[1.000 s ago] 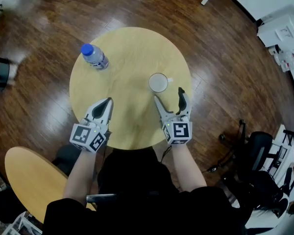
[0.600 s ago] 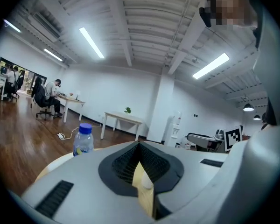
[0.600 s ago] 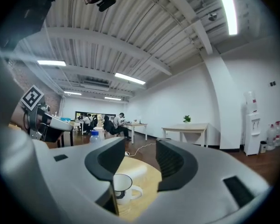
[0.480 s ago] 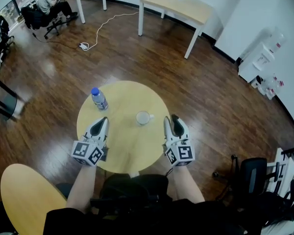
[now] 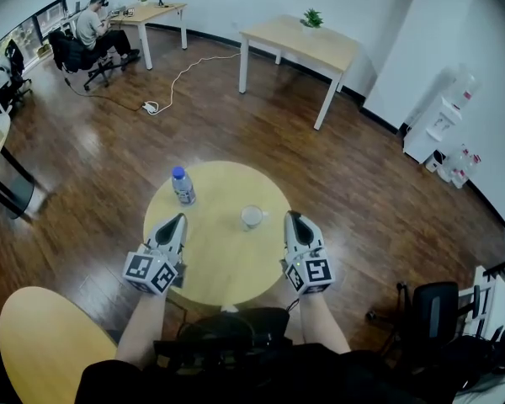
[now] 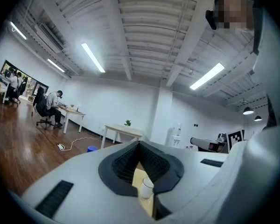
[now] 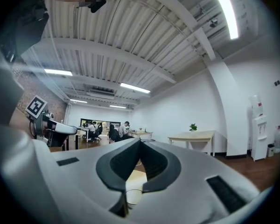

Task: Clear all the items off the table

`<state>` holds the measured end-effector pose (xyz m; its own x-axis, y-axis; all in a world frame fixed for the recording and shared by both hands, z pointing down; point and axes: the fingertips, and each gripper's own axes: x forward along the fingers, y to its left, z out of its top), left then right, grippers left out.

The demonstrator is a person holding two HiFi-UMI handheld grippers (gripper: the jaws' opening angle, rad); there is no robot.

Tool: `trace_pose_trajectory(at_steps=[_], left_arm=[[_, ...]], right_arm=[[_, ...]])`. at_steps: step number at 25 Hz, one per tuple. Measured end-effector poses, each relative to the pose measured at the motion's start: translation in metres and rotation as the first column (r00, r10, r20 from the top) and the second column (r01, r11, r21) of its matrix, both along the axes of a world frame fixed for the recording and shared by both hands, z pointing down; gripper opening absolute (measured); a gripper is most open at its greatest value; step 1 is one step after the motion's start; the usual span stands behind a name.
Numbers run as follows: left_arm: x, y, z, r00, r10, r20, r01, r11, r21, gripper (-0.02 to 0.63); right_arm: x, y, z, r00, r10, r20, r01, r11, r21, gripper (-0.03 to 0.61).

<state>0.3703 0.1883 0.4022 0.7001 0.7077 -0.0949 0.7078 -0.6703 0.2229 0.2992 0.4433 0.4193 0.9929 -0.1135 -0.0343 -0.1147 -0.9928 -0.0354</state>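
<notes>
L gripper (image 5: 178, 219) is hovering over the table (image 5: 223, 268) at its near-left edge, fingers pressed together, holding nothing. R gripper (image 5: 292, 215) is hovering at the near-right edge. Its fingers have just been closing and are now together w/ nothing btw them. At far left the bottle (image 5: 183, 185) is standing upright. The cup (image 5: 252, 216) is sitting nr the middle, nearer the R gripper, touching neither.

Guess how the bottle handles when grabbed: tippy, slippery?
The bottle stands upright, tall and narrow, so a high push would probably tip it. Its round body would then likely roll. Clear plastic probably flexes when squeezed; fill level unclear.
</notes>
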Motion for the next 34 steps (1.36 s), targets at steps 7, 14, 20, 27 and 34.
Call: trace_pose_trajectory(at_steps=[7,14,20,27,34], left_arm=[[-0.022,-0.056,-0.003,0.999,-0.037,-0.005,0.037,0.999,-0.010,0.000],[-0.027,-0.080,0.001,0.999,-0.044,0.008,0.044,0.999,-0.032,0.000],[-0.027,-0.087,0.001,0.999,-0.035,0.004,0.035,0.999,-0.034,0.000],[-0.019,-0.095,-0.005,0.999,-0.049,-0.006,0.049,0.998,-0.038,0.000],[-0.020,-0.097,0.005,0.998,-0.068,0.019,0.069,0.996,-0.051,0.000]], right_arm=[[-0.022,-0.027,-0.007,1.000,0.022,-0.016,-0.021,0.999,0.040,0.002],[-0.033,-0.044,-0.011,0.999,0.036,0.007,-0.037,0.998,0.050,0.002],[-0.036,-0.048,-0.010,0.999,0.040,-0.002,-0.040,0.998,0.044,0.002],[-0.030,-0.053,-0.021,0.999,0.035,-0.021,-0.034,0.999,0.030,0.002],[-0.026,-0.051,-0.017,0.999,0.036,-0.032,-0.035,0.999,0.022,0.002]])
